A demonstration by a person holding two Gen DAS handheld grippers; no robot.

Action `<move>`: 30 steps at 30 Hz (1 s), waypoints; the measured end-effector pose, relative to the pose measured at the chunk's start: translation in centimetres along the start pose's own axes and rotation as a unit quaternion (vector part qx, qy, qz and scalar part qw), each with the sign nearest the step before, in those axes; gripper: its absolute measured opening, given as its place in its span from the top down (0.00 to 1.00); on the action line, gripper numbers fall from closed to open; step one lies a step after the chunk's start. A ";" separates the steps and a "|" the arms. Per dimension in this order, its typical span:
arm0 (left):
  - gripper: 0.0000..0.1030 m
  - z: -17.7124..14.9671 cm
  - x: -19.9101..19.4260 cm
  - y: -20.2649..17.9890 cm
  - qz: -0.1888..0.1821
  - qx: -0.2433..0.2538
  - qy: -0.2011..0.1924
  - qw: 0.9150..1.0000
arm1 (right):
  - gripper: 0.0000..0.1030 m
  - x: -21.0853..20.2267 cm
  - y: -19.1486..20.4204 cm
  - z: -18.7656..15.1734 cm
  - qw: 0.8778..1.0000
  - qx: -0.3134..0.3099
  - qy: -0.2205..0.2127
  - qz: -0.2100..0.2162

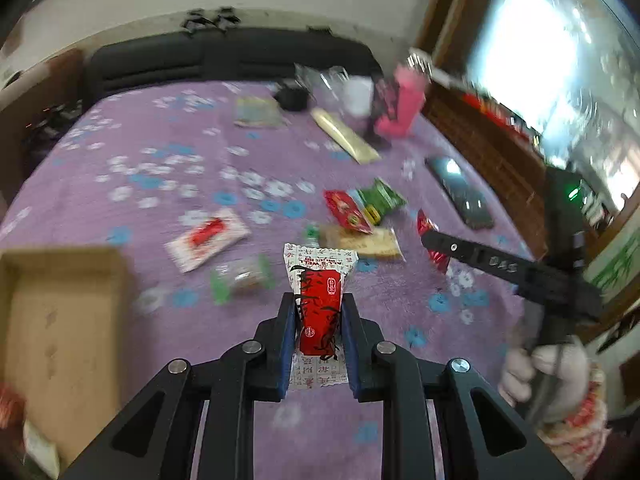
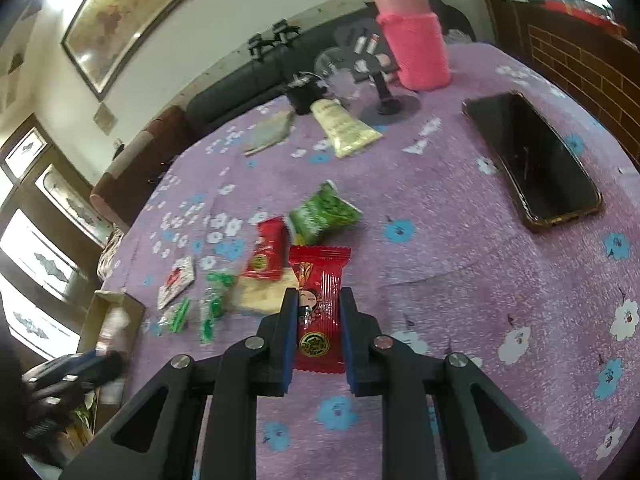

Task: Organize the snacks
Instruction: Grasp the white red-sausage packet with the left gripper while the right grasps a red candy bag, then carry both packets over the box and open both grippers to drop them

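Observation:
My left gripper (image 1: 319, 300) is shut on a red and white snack packet (image 1: 320, 312) and holds it above the purple flowered tablecloth (image 1: 160, 168). My right gripper (image 2: 319, 296) is shut on a red snack packet with a cartoon face (image 2: 320, 312); it also shows in the left wrist view (image 1: 436, 246). Loose snacks lie on the cloth: a green packet (image 2: 324, 214), a red packet (image 2: 269, 254), a beige packet (image 2: 260, 294), a white and red packet (image 1: 206, 238) and clear green-ended sweets (image 2: 212, 308). A cardboard box (image 1: 60, 340) sits at the left.
A phone (image 2: 532, 160) lies at the right. A pink bottle (image 2: 414, 36), a small stand (image 2: 386, 98), a cream tube (image 2: 344, 126) and a flat sachet (image 2: 272, 132) sit at the far side. A dark sofa (image 1: 224, 56) is behind the table.

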State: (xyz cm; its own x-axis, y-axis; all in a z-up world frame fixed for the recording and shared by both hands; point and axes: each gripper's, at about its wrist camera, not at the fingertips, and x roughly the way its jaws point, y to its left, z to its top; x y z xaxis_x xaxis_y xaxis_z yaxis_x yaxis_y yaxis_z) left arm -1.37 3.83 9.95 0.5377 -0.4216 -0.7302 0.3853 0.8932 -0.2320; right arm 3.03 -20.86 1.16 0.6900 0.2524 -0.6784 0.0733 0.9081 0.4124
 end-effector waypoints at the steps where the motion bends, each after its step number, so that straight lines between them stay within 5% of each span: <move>1: 0.79 -0.4 -1.3 0.7 0.004 -0.010 -0.009 1.000 | 0.82 -0.2 0.4 -0.1 1.000 -0.005 -0.005 0.003; 8: 0.79 -3.7 -11.1 9.3 0.086 -0.085 -0.077 0.990 | 0.82 -1.6 3.8 -1.0 0.998 -0.045 -0.032 0.005; 12: 0.79 -5.5 -14.0 14.5 0.121 -0.123 -0.086 0.981 | 0.82 -3.0 8.6 -1.6 0.996 -0.072 -0.015 0.051; 21: 0.79 -6.5 -12.8 20.6 0.135 -0.147 -0.060 0.978 | 0.82 1.0 23.7 -5.1 0.972 -0.166 0.087 0.140; 30: 0.79 -5.7 -8.6 24.2 0.133 -0.174 -0.011 0.976 | 0.81 7.8 32.1 -9.9 0.954 -0.208 0.172 0.132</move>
State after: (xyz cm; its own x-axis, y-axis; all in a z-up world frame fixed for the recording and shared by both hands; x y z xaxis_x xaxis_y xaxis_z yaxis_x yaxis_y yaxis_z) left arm -0.95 29.95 6.97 0.6009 -0.1668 -0.7817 -0.0468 0.9690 -0.2428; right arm 3.61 13.57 3.06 0.3620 0.5203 -0.7734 -0.4116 0.8337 0.3682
